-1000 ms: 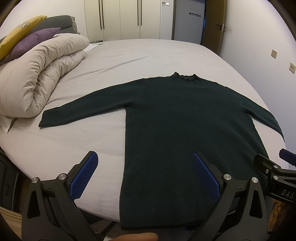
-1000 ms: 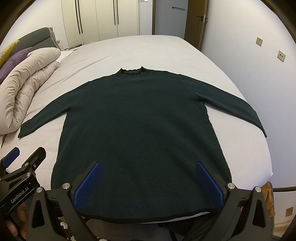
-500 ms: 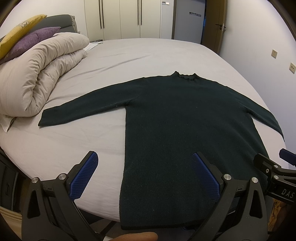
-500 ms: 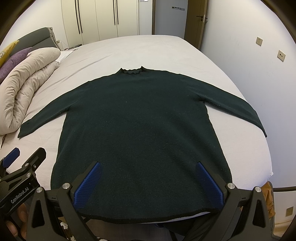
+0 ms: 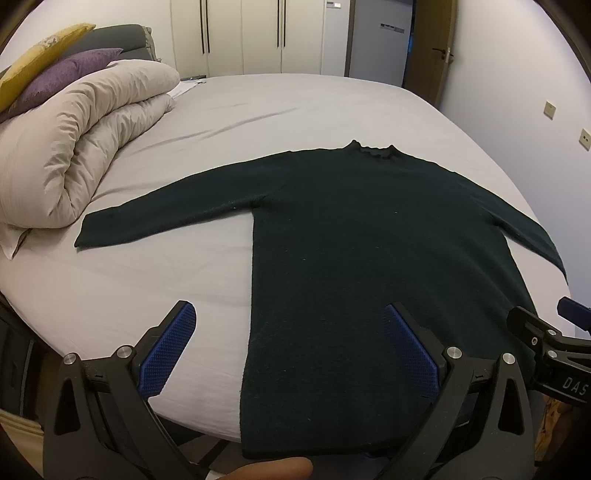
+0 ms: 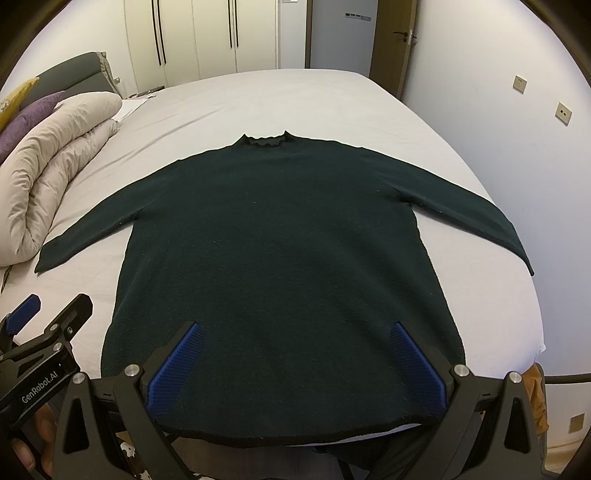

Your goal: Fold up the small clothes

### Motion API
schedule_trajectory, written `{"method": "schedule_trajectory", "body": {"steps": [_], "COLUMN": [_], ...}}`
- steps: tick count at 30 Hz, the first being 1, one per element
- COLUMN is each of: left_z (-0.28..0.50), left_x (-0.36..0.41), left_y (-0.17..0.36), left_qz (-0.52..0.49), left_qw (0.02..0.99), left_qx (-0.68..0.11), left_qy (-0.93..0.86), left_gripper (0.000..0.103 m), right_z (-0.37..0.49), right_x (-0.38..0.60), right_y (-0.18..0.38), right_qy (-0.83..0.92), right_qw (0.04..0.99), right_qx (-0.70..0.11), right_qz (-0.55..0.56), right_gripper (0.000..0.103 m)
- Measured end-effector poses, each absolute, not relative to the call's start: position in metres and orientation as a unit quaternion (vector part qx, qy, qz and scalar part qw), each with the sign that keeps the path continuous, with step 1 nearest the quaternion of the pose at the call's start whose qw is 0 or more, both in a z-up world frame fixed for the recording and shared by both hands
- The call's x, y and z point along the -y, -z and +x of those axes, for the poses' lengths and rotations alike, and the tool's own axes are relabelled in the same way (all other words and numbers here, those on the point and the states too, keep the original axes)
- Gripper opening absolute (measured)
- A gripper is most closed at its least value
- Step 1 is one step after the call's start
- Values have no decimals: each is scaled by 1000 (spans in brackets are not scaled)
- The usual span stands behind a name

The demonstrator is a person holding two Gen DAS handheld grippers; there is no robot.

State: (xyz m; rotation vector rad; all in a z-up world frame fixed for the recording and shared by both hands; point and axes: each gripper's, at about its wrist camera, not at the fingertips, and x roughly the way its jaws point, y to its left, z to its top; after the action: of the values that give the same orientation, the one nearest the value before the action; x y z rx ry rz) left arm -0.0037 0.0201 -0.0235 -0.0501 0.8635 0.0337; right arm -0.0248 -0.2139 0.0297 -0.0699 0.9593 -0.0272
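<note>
My left hand-held gripper (image 5: pixel 290 350) hangs over the near edge of the bed, its blue-padded fingers (image 5: pixel 168 347) spread wide apart with nothing between them; one finger sits over bare sheet, the other over the lower left part of the sweater. My right hand-held gripper (image 6: pixel 295 363) is likewise spread wide and empty, both of its fingers (image 6: pixel 415 363) over the sweater's lower body just inside the hem. Each gripper shows at the edge of the other's view, side by side and apart.

The dark green sweater (image 6: pixel 280 258) lies flat on the bed (image 5: pixel 288 107), hem toward me at the near edge, ruffled collar (image 6: pixel 264 140) pointing away, and both sleeves stretched out to the sides. The left sleeve (image 5: pixel 166 218) ends near a rolled beige duvet (image 5: pixel 81 136); whether they touch I cannot tell. The right sleeve (image 6: pixel 476 218) reaches toward the bed's right edge, close to the wall.

Behind the duvet, a purple cushion (image 5: pixel 62 77) and a yellow cushion (image 5: pixel 40 55) lean against the dark headboard (image 5: pixel 118 35). Beyond the bed stand white wardrobe doors (image 6: pixel 199 37) and a brown door (image 6: pixel 393 44). Nothing lies on top of the sweater. I see no containers anywhere on the bed.
</note>
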Motion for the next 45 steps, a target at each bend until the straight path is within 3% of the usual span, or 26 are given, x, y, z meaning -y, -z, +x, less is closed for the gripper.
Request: {"method": "schedule_trajectory", "body": {"steps": [22,33,36,39,45], "left_z": [33,62,75,81,97], "left_x": [-92,-264,-314,-372,-433], "left_y": [55,80,98,124,163], "left_qz": [-95,-356,-426,-533,-649], "left_qw": [892,857,823,775,703], "left_qx": [-440,-370,-374,-333,-279], "left_qy": [-47,-34,-36,-62,-74], "left_gripper": [103,103,103,103,103], "right_z": [2,22,31,44,65], "right_x": [187,176,172,168,162], "right_y": [-19,-43,-41,-33,-12], "right_qy": [4,-62,-77,-90,-94], "right_qw": [883,917,916,909,894], "right_qx": [-467,-394,-390,-400,-427], "right_qz": [-49,27,50,73,97], "right_gripper": [103,103,103,103,103]}}
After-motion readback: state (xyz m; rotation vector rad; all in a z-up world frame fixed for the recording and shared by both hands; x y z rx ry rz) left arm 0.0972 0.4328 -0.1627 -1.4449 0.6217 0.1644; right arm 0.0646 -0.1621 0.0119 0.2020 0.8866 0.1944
